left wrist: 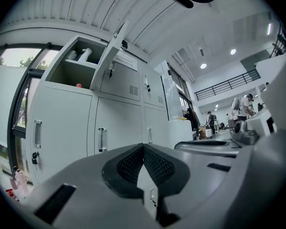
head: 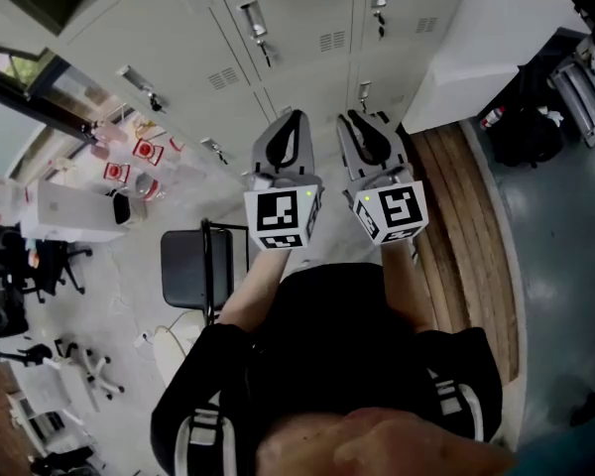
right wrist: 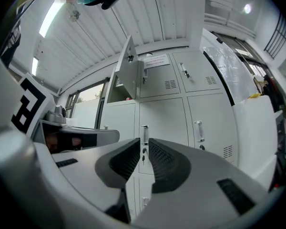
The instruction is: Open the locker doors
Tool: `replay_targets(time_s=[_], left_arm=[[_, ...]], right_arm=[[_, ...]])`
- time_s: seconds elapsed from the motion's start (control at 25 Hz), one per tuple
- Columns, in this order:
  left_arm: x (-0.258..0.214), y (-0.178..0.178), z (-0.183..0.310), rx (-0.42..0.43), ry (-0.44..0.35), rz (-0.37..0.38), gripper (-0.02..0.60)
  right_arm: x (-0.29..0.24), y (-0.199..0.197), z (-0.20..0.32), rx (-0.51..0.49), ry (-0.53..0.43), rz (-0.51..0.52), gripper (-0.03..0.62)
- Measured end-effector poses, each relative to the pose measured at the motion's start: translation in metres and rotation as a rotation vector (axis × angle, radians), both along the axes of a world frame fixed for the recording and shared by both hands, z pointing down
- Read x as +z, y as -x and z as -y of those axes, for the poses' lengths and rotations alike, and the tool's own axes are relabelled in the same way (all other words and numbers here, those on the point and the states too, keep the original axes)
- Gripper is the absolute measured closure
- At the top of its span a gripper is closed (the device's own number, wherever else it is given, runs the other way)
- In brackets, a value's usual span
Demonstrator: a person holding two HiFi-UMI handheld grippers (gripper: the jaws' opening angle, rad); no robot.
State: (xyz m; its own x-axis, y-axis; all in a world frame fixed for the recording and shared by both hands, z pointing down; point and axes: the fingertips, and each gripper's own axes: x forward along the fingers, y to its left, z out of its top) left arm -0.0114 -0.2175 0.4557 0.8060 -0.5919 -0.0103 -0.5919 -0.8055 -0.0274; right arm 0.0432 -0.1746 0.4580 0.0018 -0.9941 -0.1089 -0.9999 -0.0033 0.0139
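Note:
A bank of pale grey lockers [head: 278, 58] fills the wall ahead. One upper door [left wrist: 109, 51] hangs open, with a bottle and a small red item inside; the same open door [right wrist: 128, 66] shows in the right gripper view. The other doors are closed, each with a vertical handle [left wrist: 101, 140] [right wrist: 144, 136] and a key lock. Both grippers are held side by side, level, pointing at the lockers and apart from them. My left gripper [left wrist: 143, 147] [head: 290, 132] has its tips touching and holds nothing. My right gripper [right wrist: 144, 144] [head: 365, 127] shows a narrow gap with nothing in it.
A dark chair [head: 188, 266] stands on the floor at the left, near a white table [head: 74, 211]. A wooden platform [head: 466, 226] and a white cabinet [head: 486, 48] lie to the right. A window [left wrist: 14, 104] flanks the lockers. People [left wrist: 243, 109] stand far off.

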Motion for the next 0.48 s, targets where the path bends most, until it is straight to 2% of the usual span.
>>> replay_targets(time_s=[0.48], left_arm=[[-0.002, -0.124, 0.005, -0.106, 0.001, -0.022, 0.572]], right_arm=[[-0.01, -0.136, 0.003, -0.087, -0.019, -0.021, 0.53]])
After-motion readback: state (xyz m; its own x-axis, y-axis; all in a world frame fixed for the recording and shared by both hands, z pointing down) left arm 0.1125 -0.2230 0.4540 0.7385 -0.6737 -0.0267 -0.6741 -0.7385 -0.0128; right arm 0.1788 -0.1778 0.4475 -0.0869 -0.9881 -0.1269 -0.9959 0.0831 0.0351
